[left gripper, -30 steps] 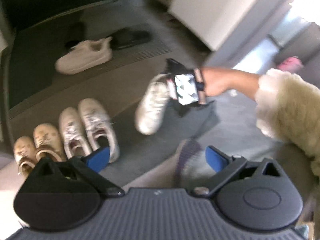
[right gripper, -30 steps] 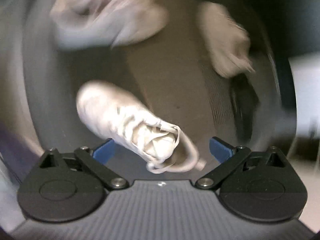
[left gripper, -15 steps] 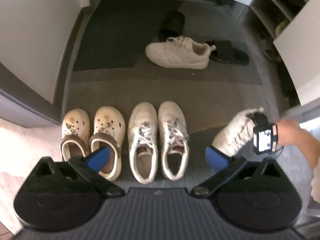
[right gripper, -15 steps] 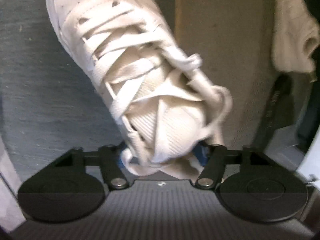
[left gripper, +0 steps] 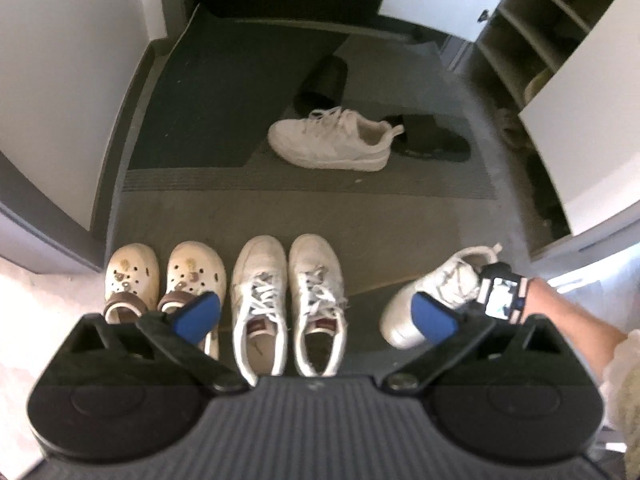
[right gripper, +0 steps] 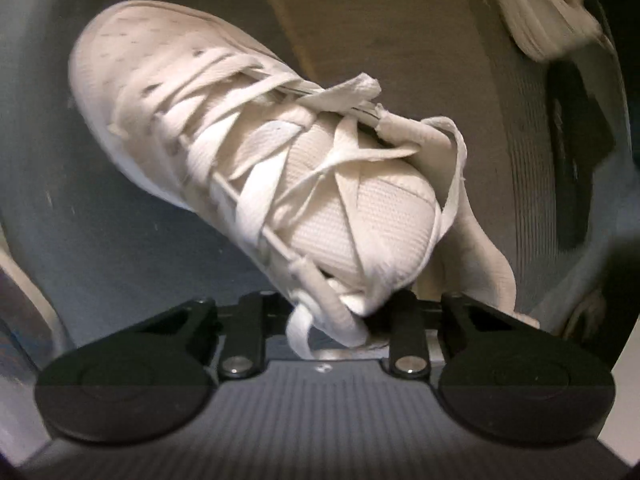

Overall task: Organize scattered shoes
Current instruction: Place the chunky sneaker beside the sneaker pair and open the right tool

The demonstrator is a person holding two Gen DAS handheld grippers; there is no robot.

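My right gripper (right gripper: 334, 316) is shut on the heel collar of a white laced sneaker (right gripper: 248, 160); the left wrist view shows that sneaker (left gripper: 434, 300) at the right, toe pointing left and down, with the right gripper (left gripper: 498, 292) at its heel. A pair of cream clogs (left gripper: 160, 280) and a pair of white sneakers (left gripper: 288, 300) stand side by side in a row. My left gripper (left gripper: 316, 314) hangs open above this row, holding nothing. A second white sneaker (left gripper: 332, 140) lies sideways on the mat further back, between two black slides (left gripper: 324, 84) (left gripper: 432, 138).
A dark doormat (left gripper: 240, 96) covers the entry floor. An open shoe cabinet (left gripper: 532, 40) with shelves and a white door (left gripper: 592, 100) stands at the right. White walls (left gripper: 60, 60) close the left side. A person's forearm with a fluffy sleeve (left gripper: 624, 368) reaches in from the right.
The right gripper has closed on the white sneaker's heel and turned it, toe now pointing left. The left gripper's view swung from the right side to face the shoe row, then held steady.
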